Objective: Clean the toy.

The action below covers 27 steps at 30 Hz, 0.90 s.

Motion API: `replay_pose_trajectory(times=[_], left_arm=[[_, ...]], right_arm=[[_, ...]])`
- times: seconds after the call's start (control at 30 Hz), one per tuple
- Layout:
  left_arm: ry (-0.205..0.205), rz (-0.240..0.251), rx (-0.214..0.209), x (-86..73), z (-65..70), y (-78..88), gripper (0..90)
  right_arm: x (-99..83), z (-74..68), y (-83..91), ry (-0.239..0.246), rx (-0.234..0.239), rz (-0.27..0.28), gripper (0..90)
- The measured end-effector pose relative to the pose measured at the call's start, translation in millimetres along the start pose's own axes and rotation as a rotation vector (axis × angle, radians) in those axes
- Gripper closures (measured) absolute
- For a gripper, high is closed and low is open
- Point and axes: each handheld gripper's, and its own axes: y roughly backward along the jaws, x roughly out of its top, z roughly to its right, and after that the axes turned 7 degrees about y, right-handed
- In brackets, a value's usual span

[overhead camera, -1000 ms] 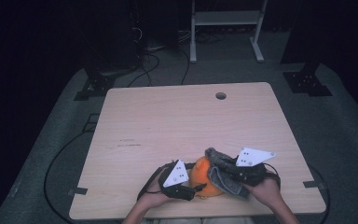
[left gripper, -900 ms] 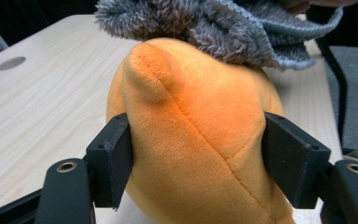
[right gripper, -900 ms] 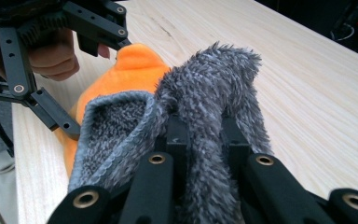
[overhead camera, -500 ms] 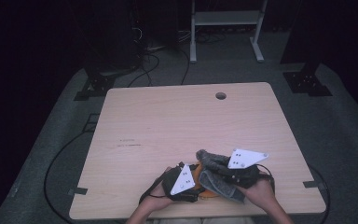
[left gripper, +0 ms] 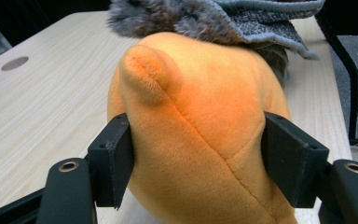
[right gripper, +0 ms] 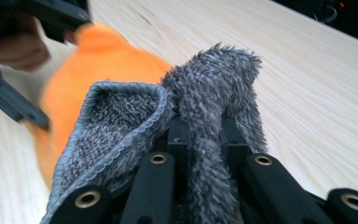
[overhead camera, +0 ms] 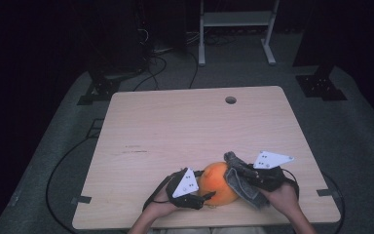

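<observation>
High view: round orange plush toy (overhead camera: 217, 184), soft and seamed, sits near the front edge of the light wood-grain worktop (overhead camera: 175, 131). Left claw (overhead camera: 205, 197) half-open, pads pressed on the toy's sides. Right claw (overhead camera: 238, 171) clamped shut on a fuzzy grey knit cloth (overhead camera: 241, 183) draped against the toy's right side. Bare worktop beyond the toy, cable hole (overhead camera: 230, 100) near the far edge.

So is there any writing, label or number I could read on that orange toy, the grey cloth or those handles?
No readable text anywhere.
Orange plush toy: plain fabric and seams, no label showing.
Grey fuzzy cloth: no tag visible.
White three-cornered plates on the left hand-held gripper and the right hand-held gripper: a few small dark dots, too small to tell as signs.
Table: bare wood, faint scuffs, no lettering.
</observation>
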Motion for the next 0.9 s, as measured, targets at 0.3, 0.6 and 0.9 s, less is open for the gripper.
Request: replay_pose_trajectory(times=[0.3,0.6,0.9], left_arm=[[0.023,-0.012,0.011,-3.3,-6.4,1.5,29.3],[0.058,-0.011,-0.045,4.1,-10.5,8.5,24.1],[0.076,0.087,-0.056,10.4,-20.4,24.9,42.3]], right_arm=[[17.2,-23.2,4.2,0.072,0.076,0.108,77.9],[14.4,-27.6,-3.3,0.089,0.105,0.082,77.7],[15.5,-32.6,-4.8,0.109,0.107,0.090,77.6]])
